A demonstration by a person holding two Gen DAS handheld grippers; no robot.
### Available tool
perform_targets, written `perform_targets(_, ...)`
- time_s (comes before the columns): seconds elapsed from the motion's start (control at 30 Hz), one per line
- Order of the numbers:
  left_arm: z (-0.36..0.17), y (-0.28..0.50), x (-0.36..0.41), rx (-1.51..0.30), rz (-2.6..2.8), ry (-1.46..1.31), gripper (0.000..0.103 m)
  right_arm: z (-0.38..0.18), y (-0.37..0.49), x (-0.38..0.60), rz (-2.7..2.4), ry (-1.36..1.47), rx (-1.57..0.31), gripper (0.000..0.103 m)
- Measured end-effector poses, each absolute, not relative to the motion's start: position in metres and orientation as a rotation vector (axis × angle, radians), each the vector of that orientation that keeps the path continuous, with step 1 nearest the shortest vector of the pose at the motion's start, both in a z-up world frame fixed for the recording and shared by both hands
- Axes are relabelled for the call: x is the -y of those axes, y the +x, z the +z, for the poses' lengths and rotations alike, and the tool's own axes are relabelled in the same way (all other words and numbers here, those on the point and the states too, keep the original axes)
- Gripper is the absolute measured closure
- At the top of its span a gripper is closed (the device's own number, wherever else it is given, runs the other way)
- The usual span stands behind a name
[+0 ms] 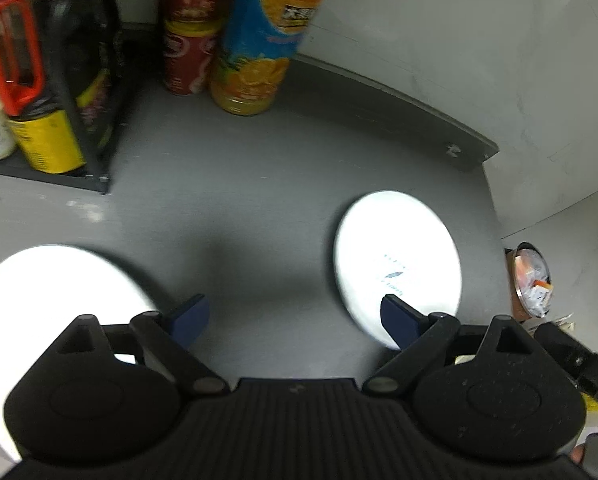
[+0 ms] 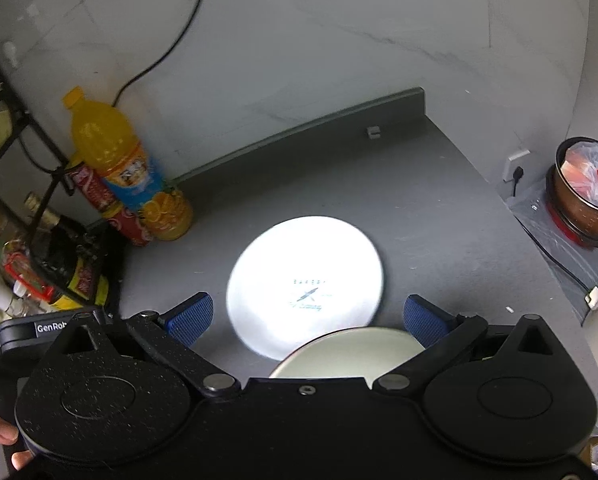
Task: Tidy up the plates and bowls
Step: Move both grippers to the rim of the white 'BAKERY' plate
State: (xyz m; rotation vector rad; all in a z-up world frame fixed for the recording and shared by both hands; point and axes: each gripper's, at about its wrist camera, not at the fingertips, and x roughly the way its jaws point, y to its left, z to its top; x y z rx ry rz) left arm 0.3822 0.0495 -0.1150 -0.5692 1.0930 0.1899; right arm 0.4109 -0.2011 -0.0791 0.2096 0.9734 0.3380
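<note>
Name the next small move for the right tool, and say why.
Probably lower the right tool toward the cream bowl just below it. Its fingers are open and empty, the bowl's rim lies between them, and the printed white plate sits beyond on the grey counter.

Both grippers: black speckled plastic, two round pivot discs each, silver rivets at linkage arms.
Left gripper (image 1: 295, 318): ribbed black body, dark-blue pads.
Right gripper (image 2: 307, 320): blue textured pads, one screw at 12 o'clock on body centre.

2 wrist views, high, sharing printed plate (image 1: 397, 264)
</note>
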Motion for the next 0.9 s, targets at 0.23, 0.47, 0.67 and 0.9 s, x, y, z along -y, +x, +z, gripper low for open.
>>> perform_targets(0.23, -0.133, 0.412, -0.032, -1.129, 0.175, -0.613, 0.012, -0.092, 0.446, 0.217, 0.314, 0.239, -1.039, 0.012)
perform_targets(0.47, -0.151, 0.434, -0.028, -1.138, 0.178, -0.665, 0.015, -0.114, 0.487, 0.219, 0.323, 0.263, -1.124, 0.035)
perform_targets(0.67, -0.169, 0.45, -0.028, -1.151, 0.191, -0.725, 0.035, -0.136, 0.518, 0.212, 0.345, 0.242, -1.21, 0.062)
perform_targets(0.9, -0.19, 0.456, -0.03, -1.184, 0.217, -0.784, 0.062, -0.167, 0.538, 0.204, 0.364, 0.171, -1.304, 0.071)
